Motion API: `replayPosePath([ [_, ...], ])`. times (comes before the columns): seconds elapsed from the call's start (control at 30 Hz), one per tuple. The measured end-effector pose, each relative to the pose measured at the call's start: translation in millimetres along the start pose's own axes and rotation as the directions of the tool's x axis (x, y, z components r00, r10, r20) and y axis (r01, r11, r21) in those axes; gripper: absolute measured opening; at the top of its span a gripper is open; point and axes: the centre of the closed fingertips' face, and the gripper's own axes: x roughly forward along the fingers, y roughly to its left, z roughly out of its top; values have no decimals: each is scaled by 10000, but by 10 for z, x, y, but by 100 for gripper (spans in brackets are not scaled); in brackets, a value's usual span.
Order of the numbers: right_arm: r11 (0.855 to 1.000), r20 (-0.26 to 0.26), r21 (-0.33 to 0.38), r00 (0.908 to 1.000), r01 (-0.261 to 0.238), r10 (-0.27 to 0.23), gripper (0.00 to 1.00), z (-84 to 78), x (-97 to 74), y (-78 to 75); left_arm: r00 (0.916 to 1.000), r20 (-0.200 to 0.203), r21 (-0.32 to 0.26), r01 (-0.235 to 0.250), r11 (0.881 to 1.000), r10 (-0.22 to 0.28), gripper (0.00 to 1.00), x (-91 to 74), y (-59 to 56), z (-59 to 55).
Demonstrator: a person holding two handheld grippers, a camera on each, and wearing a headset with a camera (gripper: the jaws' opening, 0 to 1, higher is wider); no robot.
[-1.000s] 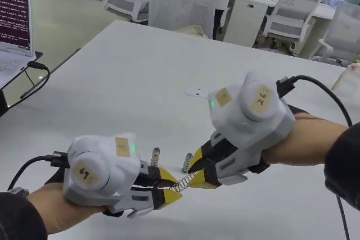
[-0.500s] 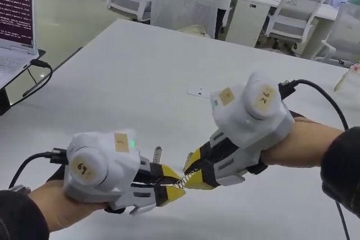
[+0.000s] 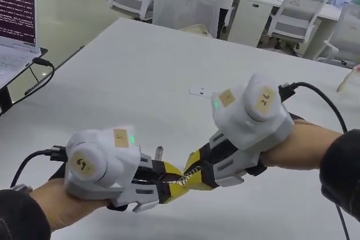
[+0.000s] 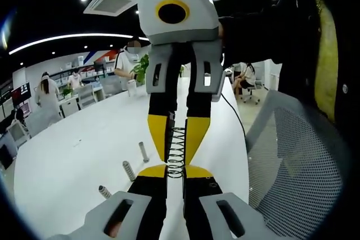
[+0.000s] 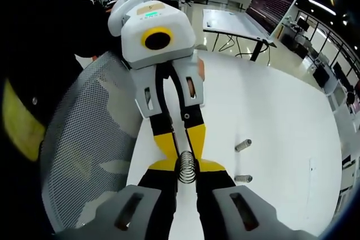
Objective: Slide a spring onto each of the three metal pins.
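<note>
Two hands are working at the near edge of a white table [image 3: 140, 66]. The left gripper [image 3: 164, 182] and the right gripper [image 3: 194, 173] are meeting tip to tip, and each is clamping one end of a single spring [image 3: 183, 180], which is hanging in the air between them, above the tabletop. Just beyond the jaws, three pins [image 4: 129, 170] are standing upright in a row on the table. One open laptop [image 3: 16, 12] is glowing at the far left.
</note>
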Motion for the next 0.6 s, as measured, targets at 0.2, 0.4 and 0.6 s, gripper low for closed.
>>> replayPosePath([
  [0.2, 9999, -338, -67, 9994, -76, 74, 8, -12, -8, 19, 10000, -10, 115, 41, 9999, -41, 3, 22, -26, 9],
  [0.4, 9997, -820, -169, 9965, -172, 158, 8, -19, -17, 21, 10000, -28, 189, 36, 9998, -36, 3, 35, -29, 20],
  [0.6, 9996, -1166, -198, 9930, -216, 192, 8, -50, -51, -5, 9997, -235, 260, 2, 9997, 4, 6, 21, -20, -39],
])
